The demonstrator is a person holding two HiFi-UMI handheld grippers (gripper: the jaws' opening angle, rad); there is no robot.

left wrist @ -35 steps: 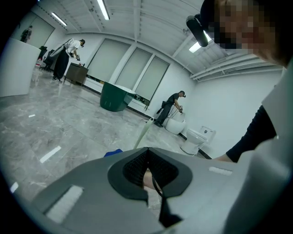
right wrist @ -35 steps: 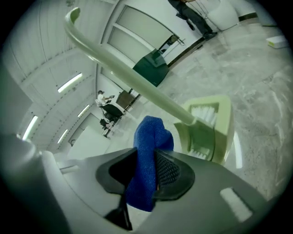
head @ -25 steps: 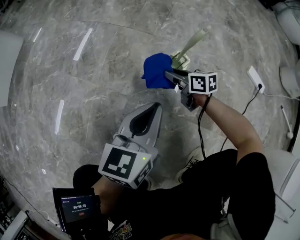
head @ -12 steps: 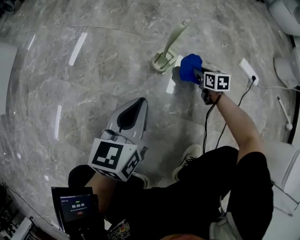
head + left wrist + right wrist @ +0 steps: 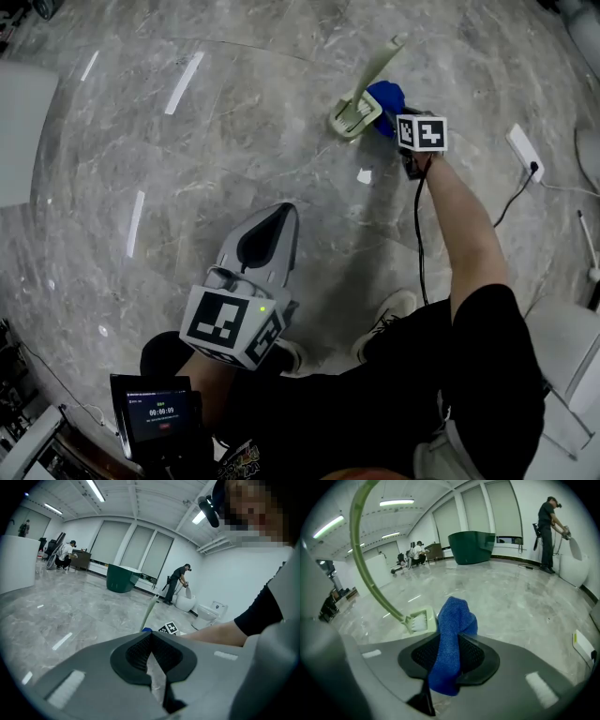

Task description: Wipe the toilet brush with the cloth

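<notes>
Right gripper point(image 5: 451, 639) fingers: clamped on blue cloth point(image 5: 454, 616) | left gripper point(image 5: 151, 635) fingers: together, empty | toilet brush point(image 5: 419, 620): handle top cut off

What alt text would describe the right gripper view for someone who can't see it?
A blue cloth is pinched between the right gripper's jaws, beside a pale green toilet brush resting on the grey marble floor.

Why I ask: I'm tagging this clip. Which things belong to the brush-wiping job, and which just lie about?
Job:
blue cloth
toilet brush
right gripper, holding it

Lying about:
power strip
green tub
timer screen
</notes>
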